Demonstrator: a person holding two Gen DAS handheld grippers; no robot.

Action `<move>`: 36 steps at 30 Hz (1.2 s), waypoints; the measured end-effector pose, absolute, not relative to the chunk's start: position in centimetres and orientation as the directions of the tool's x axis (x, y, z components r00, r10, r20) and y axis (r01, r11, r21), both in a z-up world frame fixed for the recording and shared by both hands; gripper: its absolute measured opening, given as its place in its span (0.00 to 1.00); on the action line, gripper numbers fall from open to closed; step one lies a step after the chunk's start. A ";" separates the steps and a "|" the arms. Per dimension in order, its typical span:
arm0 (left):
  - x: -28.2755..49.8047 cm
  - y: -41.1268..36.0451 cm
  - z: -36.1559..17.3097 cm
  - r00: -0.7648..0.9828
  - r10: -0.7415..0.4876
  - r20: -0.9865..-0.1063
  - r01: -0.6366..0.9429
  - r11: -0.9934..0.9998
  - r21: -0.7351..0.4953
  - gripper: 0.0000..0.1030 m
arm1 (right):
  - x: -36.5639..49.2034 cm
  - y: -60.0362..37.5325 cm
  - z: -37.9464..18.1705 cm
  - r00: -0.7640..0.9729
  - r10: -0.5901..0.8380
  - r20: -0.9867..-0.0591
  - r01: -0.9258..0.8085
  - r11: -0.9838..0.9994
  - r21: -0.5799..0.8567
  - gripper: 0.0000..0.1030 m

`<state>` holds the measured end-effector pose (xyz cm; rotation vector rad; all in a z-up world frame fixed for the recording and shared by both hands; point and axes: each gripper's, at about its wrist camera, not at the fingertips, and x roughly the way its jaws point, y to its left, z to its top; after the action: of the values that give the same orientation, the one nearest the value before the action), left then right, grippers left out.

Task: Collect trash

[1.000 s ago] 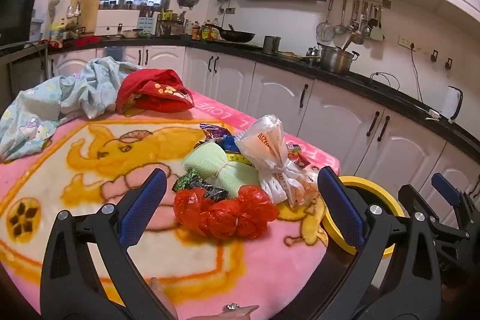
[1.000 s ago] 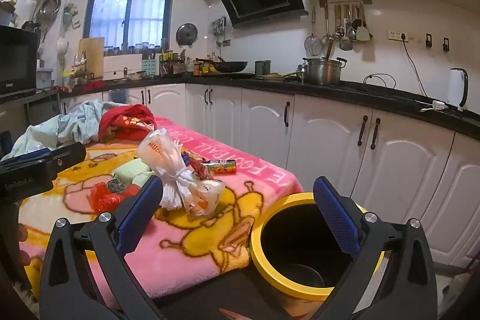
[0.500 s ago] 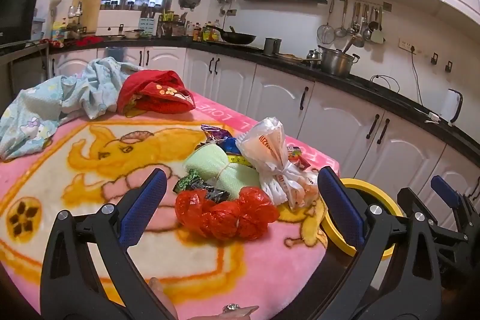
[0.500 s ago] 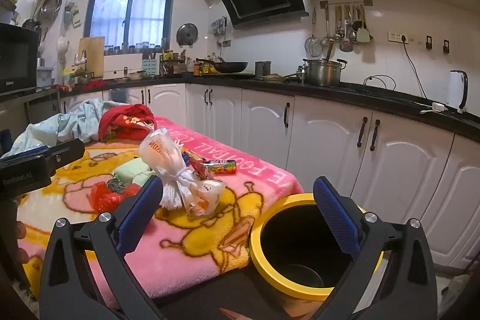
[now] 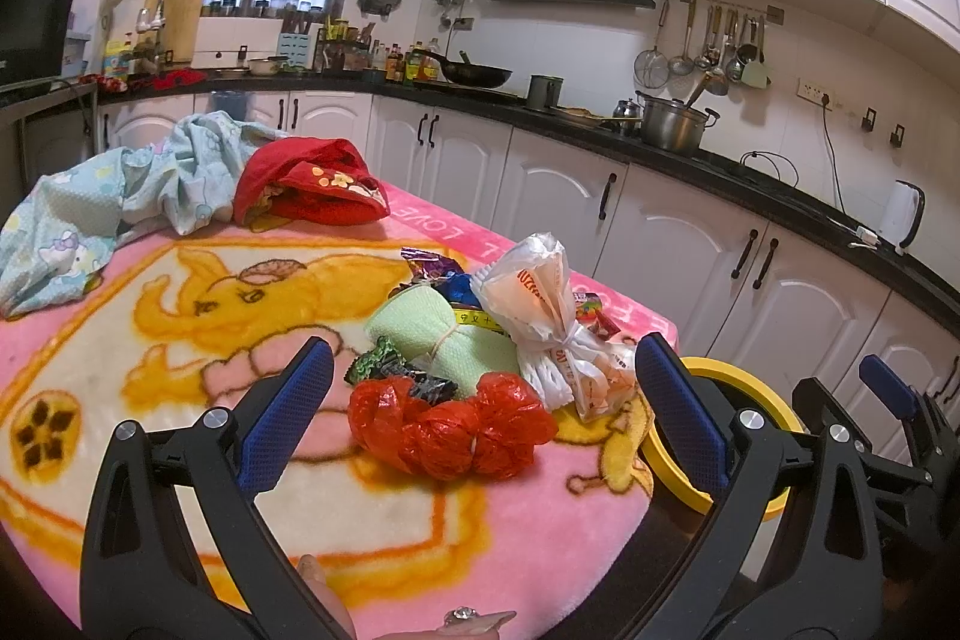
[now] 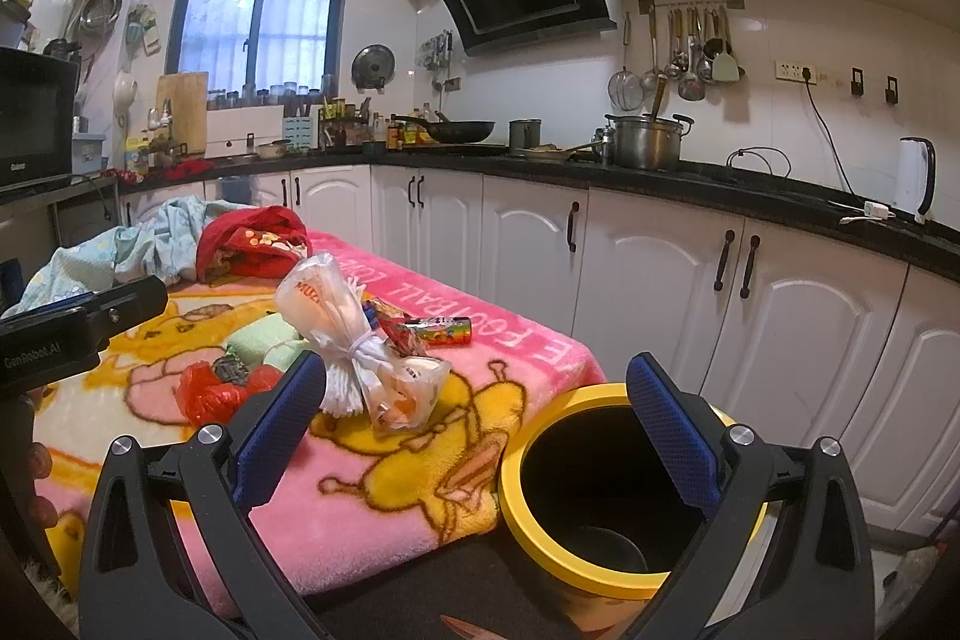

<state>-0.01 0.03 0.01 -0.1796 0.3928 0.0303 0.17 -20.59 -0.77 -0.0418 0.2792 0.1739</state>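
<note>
A heap of trash lies on the pink blanket (image 5: 150, 370): a crumpled red plastic bag (image 5: 450, 424), a tied white plastic bag (image 5: 552, 322), a pale green roll (image 5: 438, 334) and dark snack wrappers (image 5: 390, 370). My left gripper (image 5: 480, 418) is open, its blue pads either side of the red bag and short of it. My right gripper (image 6: 474, 436) is open too, hovering over the yellow-rimmed black bin (image 6: 600, 490) beside the table; the white bag (image 6: 354, 334) and a colourful candy tube (image 6: 438, 325) lie to its left.
A red cloth (image 5: 312, 190) and a light blue garment (image 5: 120, 202) lie at the blanket's far end. White cabinets (image 6: 660, 292) with a black counter run behind the table and bin. The right gripper's body (image 5: 888, 436) shows at the left view's right edge.
The left gripper has tilted slightly, shifting its view a little; the trash has not moved. The right gripper holds still above the bin.
</note>
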 end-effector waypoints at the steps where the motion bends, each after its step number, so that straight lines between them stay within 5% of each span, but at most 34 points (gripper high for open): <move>1: 0.0 0.0 0.0 0.924 -0.005 -0.383 -0.065 0.984 -0.168 0.90 | 0.2 -20.6 -0.8 0.947 0.166 -0.277 -0.177 0.984 -0.017 0.94; 36: -0.4 1.5 0.0 0.920 0.003 -0.392 -0.090 0.975 -0.204 0.90 | 1.3 -19.6 -1.5 0.926 0.216 -0.308 -0.233 0.972 -0.018 0.94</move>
<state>-0.35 1.54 0.03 -0.2215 0.4007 0.0485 1.26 -19.58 -1.45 -0.0544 0.3095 0.2304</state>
